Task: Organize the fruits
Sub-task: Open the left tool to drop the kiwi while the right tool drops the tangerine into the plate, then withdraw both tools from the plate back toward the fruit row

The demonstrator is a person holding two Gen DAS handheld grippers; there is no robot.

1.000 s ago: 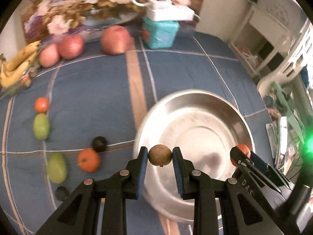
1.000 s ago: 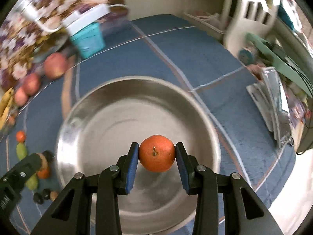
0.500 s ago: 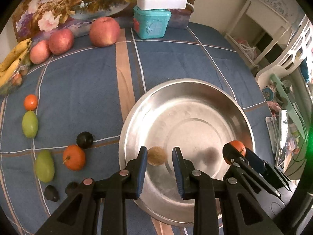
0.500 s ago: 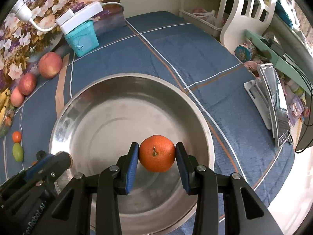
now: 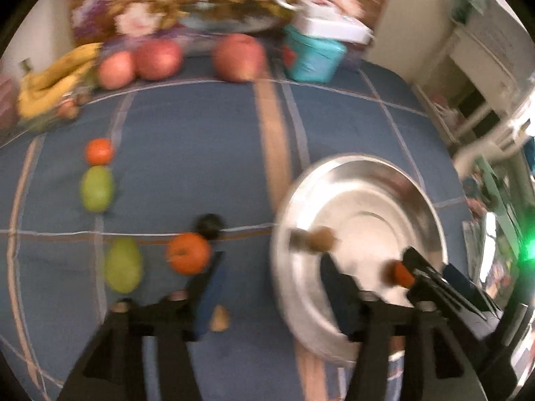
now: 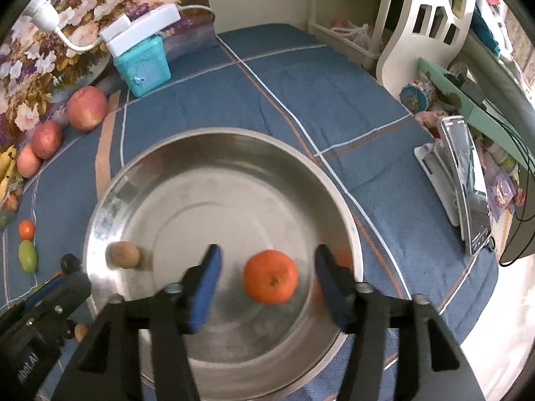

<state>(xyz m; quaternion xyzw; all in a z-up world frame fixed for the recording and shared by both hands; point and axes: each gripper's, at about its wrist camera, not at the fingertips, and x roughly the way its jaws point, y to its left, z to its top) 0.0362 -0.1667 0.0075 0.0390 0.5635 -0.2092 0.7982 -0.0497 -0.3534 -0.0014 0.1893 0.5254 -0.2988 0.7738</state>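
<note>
As your right tongs point(image 6: 267, 280) are opening, the orange point(image 6: 270, 276) rests free in the steel bowl point(image 6: 214, 140); your left tongs point(image 5: 272, 290), also opening, stand empty, brown fruit point(image 6: 122, 254) already dropped there for sorting.

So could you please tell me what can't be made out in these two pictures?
- Left wrist view: motion blur smears everything; the small brown fruit in the bowl can't be identified.
- Left wrist view: right claw covers part of the orange.
- Right wrist view: bananas cut off by the edge.

Shiny metal bowl point(image 6: 110, 193) on seemingly woven cloth point(image 6: 301, 77)
</note>
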